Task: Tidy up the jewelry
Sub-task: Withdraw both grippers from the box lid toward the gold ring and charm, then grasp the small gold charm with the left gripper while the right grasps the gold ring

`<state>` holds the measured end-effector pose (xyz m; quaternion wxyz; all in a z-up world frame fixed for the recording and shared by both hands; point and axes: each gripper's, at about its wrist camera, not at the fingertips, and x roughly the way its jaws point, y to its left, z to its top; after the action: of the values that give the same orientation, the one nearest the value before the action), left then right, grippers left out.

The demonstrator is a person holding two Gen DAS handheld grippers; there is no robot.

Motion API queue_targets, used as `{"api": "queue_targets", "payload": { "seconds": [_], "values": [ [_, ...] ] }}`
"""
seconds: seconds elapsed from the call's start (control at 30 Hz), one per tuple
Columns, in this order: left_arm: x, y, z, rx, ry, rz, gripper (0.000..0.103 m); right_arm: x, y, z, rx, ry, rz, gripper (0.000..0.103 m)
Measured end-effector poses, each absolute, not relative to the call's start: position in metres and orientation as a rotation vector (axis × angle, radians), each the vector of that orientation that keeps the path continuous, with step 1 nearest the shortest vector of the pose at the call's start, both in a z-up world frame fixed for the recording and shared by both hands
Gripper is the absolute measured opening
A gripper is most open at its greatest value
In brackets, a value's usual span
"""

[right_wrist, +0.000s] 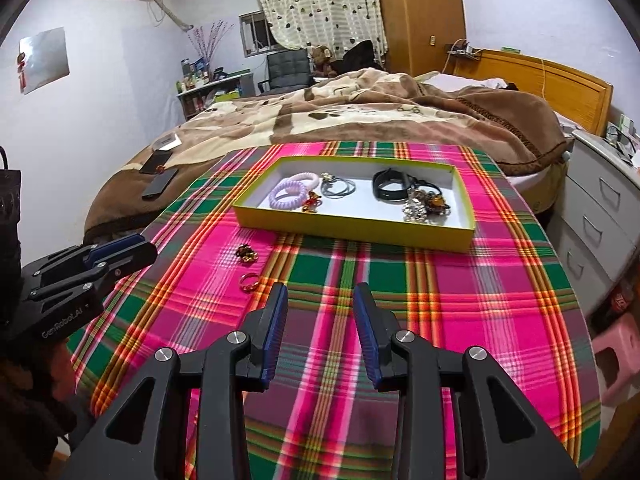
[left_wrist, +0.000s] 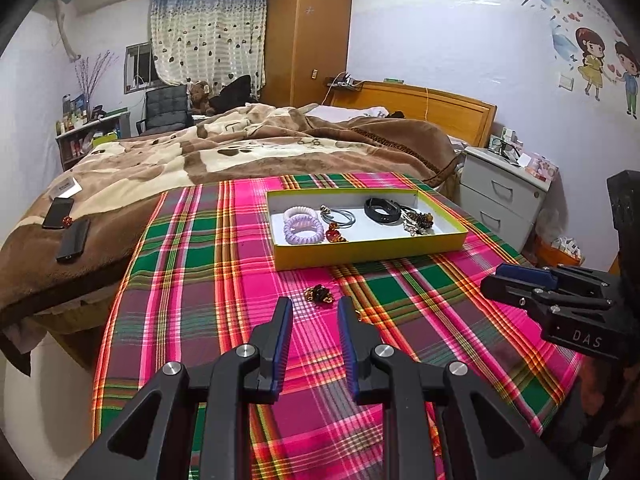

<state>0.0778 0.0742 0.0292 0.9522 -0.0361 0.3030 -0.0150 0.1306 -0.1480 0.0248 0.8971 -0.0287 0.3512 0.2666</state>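
Left tongs (left_wrist: 314,308) apart, empty, aimed at dark brooch (left_wrist: 319,293) on cloth just beyond tips; likely next pick. Right tongs (right_wrist: 320,294) apart, empty; gold ring (right_wrist: 249,282) just left of tips. Farther ahead, tray (right_wrist: 352,232) holds sorted pieces: coil ties, bands, clips.

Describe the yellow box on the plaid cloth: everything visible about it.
The yellow box is a shallow, lidless rectangular tray, seemingly cardboard, with yellow-green walls and a white inside. It lies flat on the plaid cloth, near the bed. Inside lie two coiled hair ties, thin grey rings, a black band, a red-gold trinket and a tangled cluster. No tongs touch it.
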Motion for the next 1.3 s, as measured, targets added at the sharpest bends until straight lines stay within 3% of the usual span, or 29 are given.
{"api": "queue_targets", "payload": {
  "seconds": [1.2,1.3],
  "values": [
    [0.091,0.131,0.002,-0.165,0.654,0.034,0.022,0.169,-0.038,-0.034,-0.263,0.895,0.666,0.035],
    [0.095,0.129,0.002,-0.168,0.657,0.023,0.022,0.17,-0.037,-0.035,-0.284,0.887,0.653,0.023]
  ]
}}
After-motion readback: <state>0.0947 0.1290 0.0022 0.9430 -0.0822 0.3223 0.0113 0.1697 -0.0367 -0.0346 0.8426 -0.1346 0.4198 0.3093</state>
